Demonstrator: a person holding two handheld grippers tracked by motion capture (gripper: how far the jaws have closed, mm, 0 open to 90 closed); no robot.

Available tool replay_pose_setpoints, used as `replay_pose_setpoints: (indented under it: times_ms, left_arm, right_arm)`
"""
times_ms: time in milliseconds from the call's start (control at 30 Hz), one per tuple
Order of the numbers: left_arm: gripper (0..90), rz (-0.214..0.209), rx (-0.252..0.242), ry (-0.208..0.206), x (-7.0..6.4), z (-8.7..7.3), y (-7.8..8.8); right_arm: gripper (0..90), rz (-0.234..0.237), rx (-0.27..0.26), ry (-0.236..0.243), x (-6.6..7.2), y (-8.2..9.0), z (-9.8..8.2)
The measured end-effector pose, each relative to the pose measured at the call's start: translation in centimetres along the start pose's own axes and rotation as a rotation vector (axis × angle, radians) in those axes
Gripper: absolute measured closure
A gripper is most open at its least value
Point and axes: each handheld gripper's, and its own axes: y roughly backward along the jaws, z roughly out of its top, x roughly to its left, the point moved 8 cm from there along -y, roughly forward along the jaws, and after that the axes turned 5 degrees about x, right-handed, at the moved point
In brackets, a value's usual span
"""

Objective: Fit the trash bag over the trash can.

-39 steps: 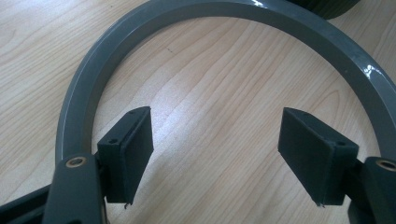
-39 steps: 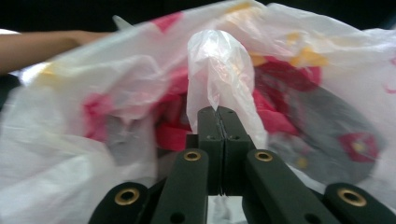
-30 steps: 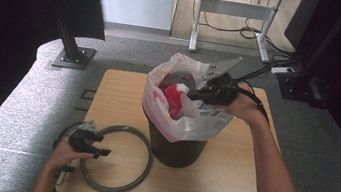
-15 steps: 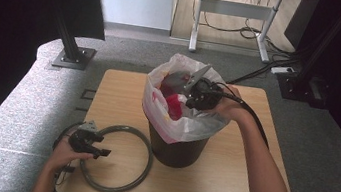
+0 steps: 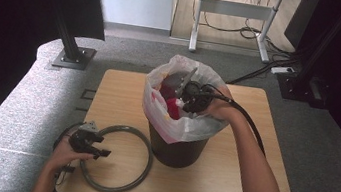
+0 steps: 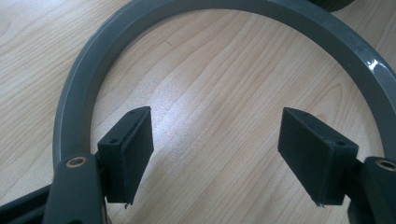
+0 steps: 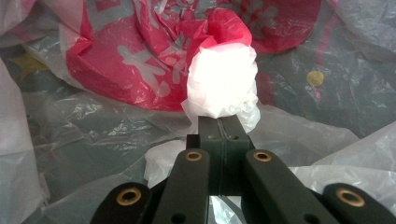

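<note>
Wooden table (image 5: pixel 123 94) below, my right gripper (image 5: pixel 189 100), clamped on a white bag fold (image 7: pixel 223 84), points down into the bin (image 5: pixel 176 150), while my left gripper (image 5: pixel 92 145) rests open inside the grey ring (image 5: pixel 144 145)

- I see a wooden table (image 5: pixel 226 184) standing on grey carpet (image 5: pixel 20 105).
- Behind it I see a white desk frame (image 5: pixel 230 18) with cables (image 5: pixel 248 33) underneath.
- A black stand base (image 5: pixel 74 56) sits left.
</note>
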Motion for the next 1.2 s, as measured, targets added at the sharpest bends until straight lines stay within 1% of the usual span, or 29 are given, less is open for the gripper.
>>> replay_pose_setpoints:
  times_ms: [100, 133, 167, 200, 233, 267, 300, 333, 367, 433, 533, 633, 800, 967, 1100, 1200]
  left_arm:
    - [26.8, 0.001, 0.001, -0.002, 0.0, 0.0, 0.0]
    - [26.8, 0.001, 0.0, -0.002, 0.0, 0.0, 0.0]
    - [26.7, 0.002, -0.002, -0.001, 0.0, 0.0, 0.0]
    - [26.7, 0.002, -0.003, 0.0, 0.0, 0.1, 0.0]
    - [26.7, 0.004, -0.004, 0.0, 0.0, 0.1, 0.1]
    - [26.6, 0.005, -0.004, 0.0, 0.0, 0.1, 0.1]
    - [26.6, 0.005, -0.004, 0.0, 0.0, 0.1, 0.1]
    - [26.6, 0.006, -0.004, -0.001, 0.0, 0.1, 0.1]
    - [26.4, 0.007, -0.005, -0.001, 0.0, 0.1, 0.1]
    - [26.4, 0.007, -0.007, -0.001, 0.0, 0.2, 0.1]
    - [26.3, 0.008, -0.008, -0.001, -0.1, 0.2, 0.0]
    - [26.3, 0.008, -0.004, -0.002, -0.1, 0.2, 0.0]
    - [26.3, 0.007, -0.002, -0.002, -0.1, 0.2, -0.1]
    - [26.3, 0.009, -0.002, -0.001, -0.1, 0.2, -0.1]
    - [26.2, 0.01, -0.01, 0.0, -0.1, 0.3, -0.1]
    - [26.2, 0.01, -0.008, -0.002, -0.1, 0.3, -0.1]
  right_arm:
    - [89.3, 0.0, -0.004, -0.002, 0.0, 0.1, 0.0]
    - [83.1, 0.004, -0.018, -0.013, 0.1, 0.2, 0.0]
    - [70.6, -0.008, -0.037, -0.013, -0.1, 0.5, 0.1]
    - [64.0, -0.028, -0.066, -0.036, -0.3, 0.8, 0.2]
    - [60.4, -0.03, -0.097, -0.056, -0.4, 1.2, 0.3]
    - [53.6, -0.024, -0.125, -0.066, -0.3, 1.7, 0.4]
    - [46.6, -0.038, -0.155, -0.077, -0.3, 2.1, 0.4]
    - [43.5, -0.055, -0.181, -0.088, -0.4, 2.6, 0.4]
    - [41.9, -0.066, -0.22, -0.101, -0.4, 3.2, 0.4]
    - [36.7, -0.062, -0.274, -0.128, -0.3, 4.0, 0.2]
    - [32.6, -0.055, -0.346, -0.159, -0.3, 5.0, -0.3]
    - [31.0, -0.055, -0.419, -0.191, -0.3, 6.0, -0.8]
    - [30.8, -0.058, -0.502, -0.21, 0.0, 7.1, -1.5]
    - [30.4, -0.072, -0.571, -0.22, 0.5, 8.2, -2.3]
    - [29.9, -0.085, -0.615, -0.222, 1.1, 9.0, -3.2]
    - [29.2, -0.096, -0.648, -0.232, 1.6, 9.4, -4.0]
